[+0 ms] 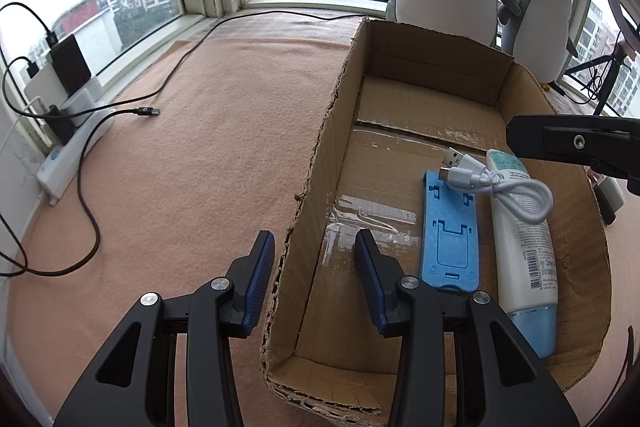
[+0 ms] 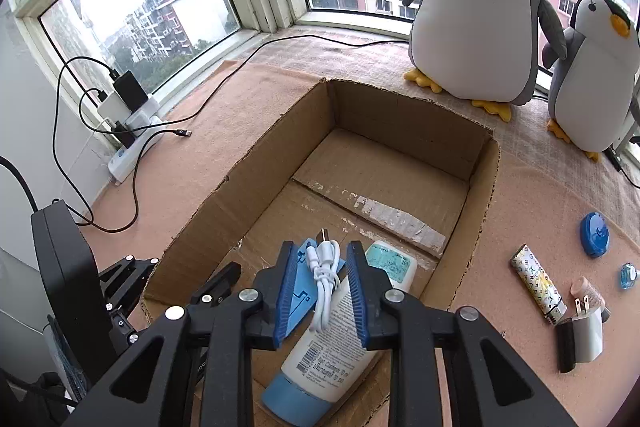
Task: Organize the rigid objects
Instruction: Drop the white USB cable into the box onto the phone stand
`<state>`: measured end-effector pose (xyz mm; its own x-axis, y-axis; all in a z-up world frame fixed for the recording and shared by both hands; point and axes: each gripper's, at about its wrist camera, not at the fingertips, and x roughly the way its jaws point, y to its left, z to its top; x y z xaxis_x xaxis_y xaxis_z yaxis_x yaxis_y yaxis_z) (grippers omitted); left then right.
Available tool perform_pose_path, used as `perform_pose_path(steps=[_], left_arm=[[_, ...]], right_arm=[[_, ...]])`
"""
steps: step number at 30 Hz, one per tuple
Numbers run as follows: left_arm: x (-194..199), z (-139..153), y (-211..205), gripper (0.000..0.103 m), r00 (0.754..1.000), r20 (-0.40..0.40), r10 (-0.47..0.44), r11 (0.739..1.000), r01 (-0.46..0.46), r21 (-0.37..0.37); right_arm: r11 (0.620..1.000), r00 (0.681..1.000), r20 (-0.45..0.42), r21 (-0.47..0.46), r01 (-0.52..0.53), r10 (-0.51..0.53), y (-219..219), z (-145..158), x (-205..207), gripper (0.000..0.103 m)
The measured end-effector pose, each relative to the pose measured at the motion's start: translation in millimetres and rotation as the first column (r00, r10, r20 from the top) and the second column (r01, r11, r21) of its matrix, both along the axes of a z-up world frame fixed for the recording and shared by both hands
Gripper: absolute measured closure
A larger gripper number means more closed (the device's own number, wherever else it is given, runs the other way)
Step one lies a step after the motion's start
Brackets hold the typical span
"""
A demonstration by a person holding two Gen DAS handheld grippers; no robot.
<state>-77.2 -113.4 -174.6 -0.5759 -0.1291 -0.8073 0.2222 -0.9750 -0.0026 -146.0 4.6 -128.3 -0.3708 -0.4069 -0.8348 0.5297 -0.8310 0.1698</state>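
L wrist view:
L tongs [image 1: 315,259]: spread wide, empty, straddling the left wall of the cardboard box [image 1: 316,163].
In box: 1 blue phone stand [image 1: 450,239] lying flat, 1 white tube [image 1: 524,251] w/ blue cap, 1 white USB cable [image 1: 504,183] coiled across both.

R wrist view:
R tongs [image 2: 318,283]: fairly narrow gap, above the cable [image 2: 325,283]; gripping or not, can't tell.
Beside box on the mat [image 2: 520,207]: 1 blue disc [image 2: 595,234], 1 patterned lighter [image 2: 538,279], 1 white plug [image 2: 588,335].
Penguin plushies: 2.
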Motion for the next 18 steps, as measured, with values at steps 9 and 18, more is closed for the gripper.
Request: perform_pose_path(steps=[9, 18], left_arm=[[-0.1, -0.1, 0.0, 0.062, 1.0, 0.0, 0.0, 1.0, 0.0, 0.0], [-0.7, -0.3, 1.0, 0.062, 1.0, 0.001, -0.002, 1.0, 0.002, -0.007]], right_arm=[[1.0, 0.998, -0.051, 0.008, 0.021, -0.02, 4.5, 10.1, 2.1, 0.037], [0.999, 0.996, -0.085, 0.013, 0.039, -0.038, 15.6, 17.6, 7.7, 0.036]])
